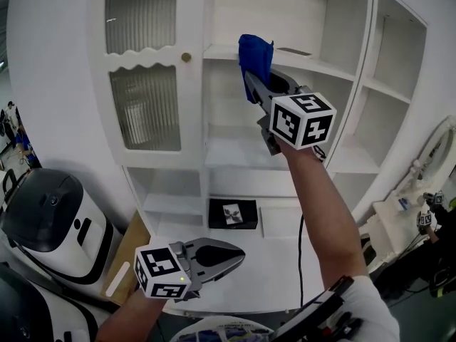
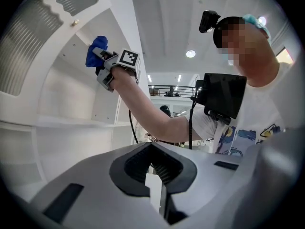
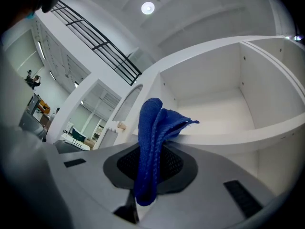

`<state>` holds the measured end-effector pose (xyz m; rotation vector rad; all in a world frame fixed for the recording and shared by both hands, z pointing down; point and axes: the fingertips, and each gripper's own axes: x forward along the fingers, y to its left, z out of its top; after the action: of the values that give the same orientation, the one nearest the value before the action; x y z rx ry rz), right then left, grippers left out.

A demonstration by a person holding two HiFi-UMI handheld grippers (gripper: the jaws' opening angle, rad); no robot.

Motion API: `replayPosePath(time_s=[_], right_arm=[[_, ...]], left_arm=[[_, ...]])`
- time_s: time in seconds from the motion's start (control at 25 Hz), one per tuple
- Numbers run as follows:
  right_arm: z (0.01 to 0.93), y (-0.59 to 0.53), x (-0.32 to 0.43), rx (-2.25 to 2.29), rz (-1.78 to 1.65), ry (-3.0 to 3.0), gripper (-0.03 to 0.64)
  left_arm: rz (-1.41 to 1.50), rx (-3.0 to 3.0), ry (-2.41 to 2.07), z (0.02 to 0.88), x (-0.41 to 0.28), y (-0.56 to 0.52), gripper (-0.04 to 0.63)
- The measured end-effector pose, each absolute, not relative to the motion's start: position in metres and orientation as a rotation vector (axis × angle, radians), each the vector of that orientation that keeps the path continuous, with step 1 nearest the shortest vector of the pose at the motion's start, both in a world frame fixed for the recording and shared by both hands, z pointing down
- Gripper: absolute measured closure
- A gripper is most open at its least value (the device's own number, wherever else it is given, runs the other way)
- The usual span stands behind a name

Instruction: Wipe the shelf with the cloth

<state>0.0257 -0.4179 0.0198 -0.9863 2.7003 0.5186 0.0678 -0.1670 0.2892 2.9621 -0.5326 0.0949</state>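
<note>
R tongs (image 3: 157, 165) clamp soft blue knit cloth (image 1: 255, 54), bunched, at upper shelf (image 1: 322, 65) front edge; light, floppy, prob. best pinched mid-fold. L tongs (image 2: 155, 175) closed, empty, low.

Wears a white short-sleeved shirt (image 2: 248, 128) with blue print on the front, a teal cap (image 2: 255, 20), and a black camera (image 2: 208, 20) on the head. Carries a black box (image 2: 221, 94) at the chest, with black cables (image 2: 192, 123) running from it. Shows smooth grey shells and black ribbed pads (image 2: 133, 168) on the left tool (image 1: 241, 256) and the right tool (image 1: 258, 84). Bears a white cube (image 1: 303, 120) with black square markers on each.
</note>
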Motion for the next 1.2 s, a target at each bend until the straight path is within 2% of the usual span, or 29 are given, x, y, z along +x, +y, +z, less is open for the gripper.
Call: replayPosePath(time_s=[1.2], right_arm=[[0.018,-0.463,0.268,-1.368,0.489,2.511,0.548]], left_arm=[[0.146,2.986,-0.302,0.301,0.182,-0.188,0.592]])
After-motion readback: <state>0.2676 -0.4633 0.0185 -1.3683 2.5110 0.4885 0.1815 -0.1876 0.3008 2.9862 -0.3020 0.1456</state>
